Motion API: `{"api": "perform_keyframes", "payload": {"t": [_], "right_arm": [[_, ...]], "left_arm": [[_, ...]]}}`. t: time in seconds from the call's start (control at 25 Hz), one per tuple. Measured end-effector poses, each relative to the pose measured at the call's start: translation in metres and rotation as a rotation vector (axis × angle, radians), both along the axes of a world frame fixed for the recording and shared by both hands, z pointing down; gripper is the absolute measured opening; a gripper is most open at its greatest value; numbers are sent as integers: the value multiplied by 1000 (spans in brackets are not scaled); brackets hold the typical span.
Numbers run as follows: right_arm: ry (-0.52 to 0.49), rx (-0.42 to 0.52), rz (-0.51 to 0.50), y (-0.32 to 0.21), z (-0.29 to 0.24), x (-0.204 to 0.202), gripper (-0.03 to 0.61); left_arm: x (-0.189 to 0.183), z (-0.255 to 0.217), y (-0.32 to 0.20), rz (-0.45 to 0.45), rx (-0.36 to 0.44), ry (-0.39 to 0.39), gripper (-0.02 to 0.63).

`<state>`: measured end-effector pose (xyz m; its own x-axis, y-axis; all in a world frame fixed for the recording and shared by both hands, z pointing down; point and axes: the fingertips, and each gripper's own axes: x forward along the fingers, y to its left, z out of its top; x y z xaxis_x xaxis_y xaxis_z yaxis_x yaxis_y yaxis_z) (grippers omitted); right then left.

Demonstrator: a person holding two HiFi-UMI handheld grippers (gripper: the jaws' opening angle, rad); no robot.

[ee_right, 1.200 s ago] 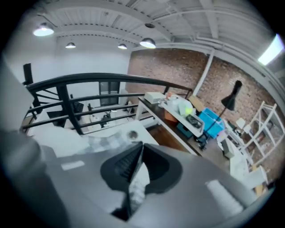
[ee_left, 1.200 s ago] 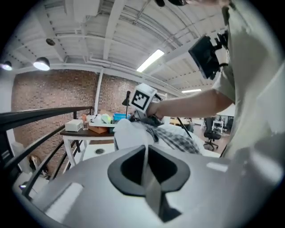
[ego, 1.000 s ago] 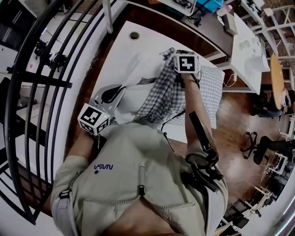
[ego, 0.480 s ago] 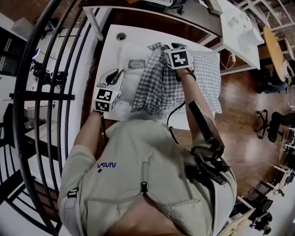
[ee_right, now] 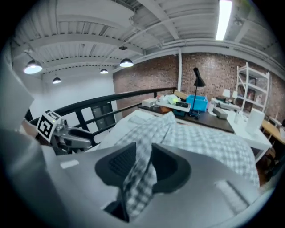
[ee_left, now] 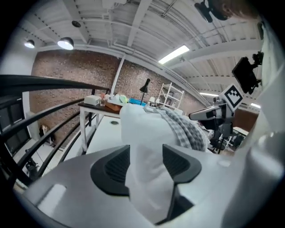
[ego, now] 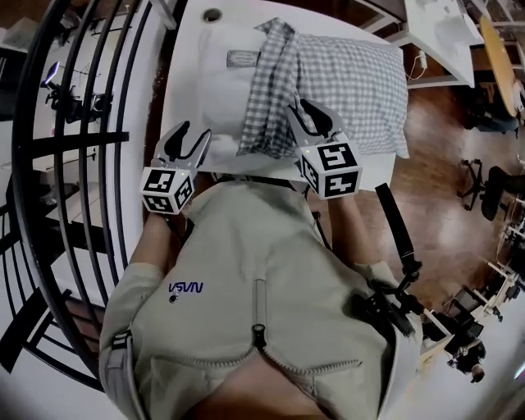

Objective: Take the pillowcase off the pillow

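Two tongs, both at the pillow's near edge. Pillow (ego: 221,90) lies long axis left-right on the desk (ego: 182,74). Pillowcase (ego: 353,82) covers its right part, hem bunched mid-pillow, so it should come off rightward. Left tongs (ego: 194,131) just opened, loose round the bare near-left corner. Right tongs (ego: 310,115) just opened too, hem strip between jaws, unpinched. Both point away, tipped down.

surface (ego: 184,92): white, round cable hole (ego: 212,14) at far corner | black railing (ego: 90,135): curved bars, left | wood floor (ego: 439,193): right, office chair (ego: 495,187) on it | background: black desk lamp (ee_right: 196,89), blue bin (ee_right: 197,103), brick wall (ee_right: 211,67)
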<state>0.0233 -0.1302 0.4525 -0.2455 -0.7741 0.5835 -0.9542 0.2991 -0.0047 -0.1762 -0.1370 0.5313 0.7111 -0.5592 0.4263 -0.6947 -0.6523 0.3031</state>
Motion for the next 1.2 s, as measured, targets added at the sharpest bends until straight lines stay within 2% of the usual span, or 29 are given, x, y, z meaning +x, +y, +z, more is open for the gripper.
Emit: {"api": "perform_keyframes", "payload": {"t": [0.12, 0.28, 0.36, 0.4, 0.48, 0.52, 0.6, 0.76, 0.96, 1.08, 1.2], "right_arm": [[-14, -120, -10, 49, 38, -21, 112], [7, -231, -4, 85, 95, -38, 126], [35, -249, -5, 88, 113, -43, 140], [50, -247, 2, 85, 118, -44, 140], [83, -237, 19, 81, 120, -42, 90], [98, -227, 27, 80, 118, -40, 68], [128, -188, 41, 80, 108, -37, 33], [220, -62, 107, 79, 71, -19, 14], [354, 68, 250, 71, 27, 34, 14], [411, 50, 349, 77, 24, 83, 14], [451, -50, 420, 92, 53, 126, 14]], "left_arm": [[6, 33, 28, 59, -115, -5, 272], [21, 60, 44, 131, -212, 29, 272], [31, 64, 50, 179, -245, 41, 251], [36, 64, 52, 204, -241, 29, 202], [41, 60, 49, 234, -195, -15, 48], [41, 54, 45, 233, -163, -25, 25], [38, 32, 33, 203, -103, 2, 19], [25, -16, 5, 122, 5, 73, 17], [1, -46, -29, 65, 84, 100, 15], [-12, -43, -43, 11, 62, 108, 15], [-21, -19, -43, -13, 0, 88, 15]]}}
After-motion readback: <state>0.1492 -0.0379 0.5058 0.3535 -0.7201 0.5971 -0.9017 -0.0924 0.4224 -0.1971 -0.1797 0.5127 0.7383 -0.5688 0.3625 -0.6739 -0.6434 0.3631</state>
